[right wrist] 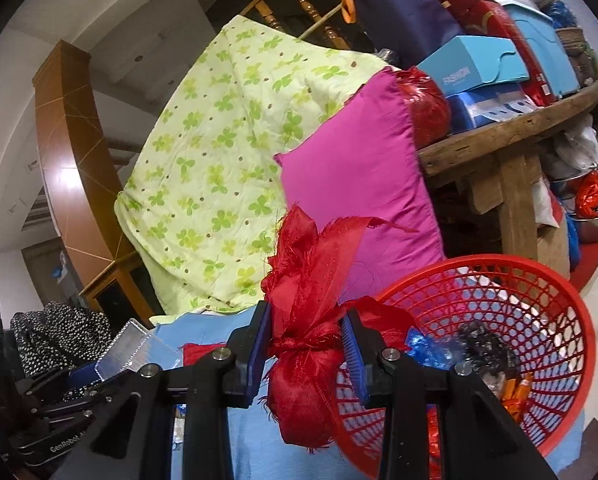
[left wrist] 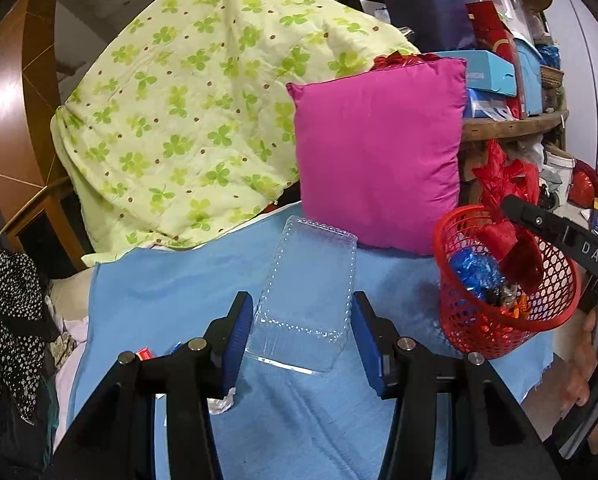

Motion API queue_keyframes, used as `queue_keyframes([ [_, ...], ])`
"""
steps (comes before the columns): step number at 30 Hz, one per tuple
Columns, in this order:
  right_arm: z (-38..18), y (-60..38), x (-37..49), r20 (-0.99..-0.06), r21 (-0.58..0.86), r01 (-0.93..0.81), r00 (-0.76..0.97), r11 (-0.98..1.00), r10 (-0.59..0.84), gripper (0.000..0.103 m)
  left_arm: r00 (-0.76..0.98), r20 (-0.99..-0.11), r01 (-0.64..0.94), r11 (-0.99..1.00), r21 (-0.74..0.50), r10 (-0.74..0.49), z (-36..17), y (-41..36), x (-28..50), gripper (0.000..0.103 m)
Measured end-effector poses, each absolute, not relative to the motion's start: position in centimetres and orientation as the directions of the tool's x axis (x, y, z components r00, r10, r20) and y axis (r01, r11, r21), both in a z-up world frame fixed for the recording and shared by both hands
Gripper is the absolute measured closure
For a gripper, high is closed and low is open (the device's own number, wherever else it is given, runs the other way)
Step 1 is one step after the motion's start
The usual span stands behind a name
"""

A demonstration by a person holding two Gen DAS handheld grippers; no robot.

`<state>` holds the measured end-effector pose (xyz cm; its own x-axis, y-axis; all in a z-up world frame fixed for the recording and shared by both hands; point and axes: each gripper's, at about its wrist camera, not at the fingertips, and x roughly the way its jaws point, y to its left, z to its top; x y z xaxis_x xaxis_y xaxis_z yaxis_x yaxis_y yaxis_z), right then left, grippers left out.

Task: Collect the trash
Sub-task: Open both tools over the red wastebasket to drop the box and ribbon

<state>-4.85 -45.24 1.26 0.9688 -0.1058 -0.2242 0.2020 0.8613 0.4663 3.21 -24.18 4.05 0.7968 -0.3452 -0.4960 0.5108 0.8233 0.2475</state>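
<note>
Cluttered bedding and stacked boxes frame a blue sheet [left wrist: 179, 280] spread over what looks like a bed, where trash is being gathered into a red basket [right wrist: 539, 280].

Right tongs [right wrist: 305, 354] grip a knotted red cloth bundle [right wrist: 303, 392] at its tied neck, frayed ends fanning above the blue pads and the rounded body hanging just at the basket's near rim. The basket stands at the sheet's right edge, already holding blue foil, dark wrappers and an orange scrap. Left tongs [left wrist: 303, 328] stand wide, one pad on each side of a clear plastic tray [left wrist: 307, 288] that lies flat on the sheet; whether either pad touches it cannot be told. A pink pillow [left wrist: 379, 148] leans just behind the tray and basket, a green clover quilt [left wrist: 179, 120] piled beyond. A small red scrap [left wrist: 145, 354] and crumpled white paper [left wrist: 223, 400] lie near the left tongs.

The bundle appears to hang over the rim rather than the basket's middle; released there, it would likely catch on the edge, tumble onto the sheet, or tip the light basket off the bed's edge. The thin tray would probably buckle or skid from the pads if squeezed hard.
</note>
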Motion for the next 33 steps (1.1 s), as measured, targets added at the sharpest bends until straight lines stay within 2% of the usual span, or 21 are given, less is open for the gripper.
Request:
queue_keyframes([
  [19,1.0,-48.7,-7.1,-0.207,0.532,0.260,0.963,0.806,-0.175,0.066,0.709,-0.515,0.634,0.756,0.165,-0.482,5.0,-28.0,1.9,0.051],
  [33,-0.4,-52.9,-8.8,-0.220,0.648,0.303,0.953,0.699,-0.208,0.066,0.654,-0.517,0.697,0.706,0.127,-0.552,6.4,-31.6,0.9,0.051],
])
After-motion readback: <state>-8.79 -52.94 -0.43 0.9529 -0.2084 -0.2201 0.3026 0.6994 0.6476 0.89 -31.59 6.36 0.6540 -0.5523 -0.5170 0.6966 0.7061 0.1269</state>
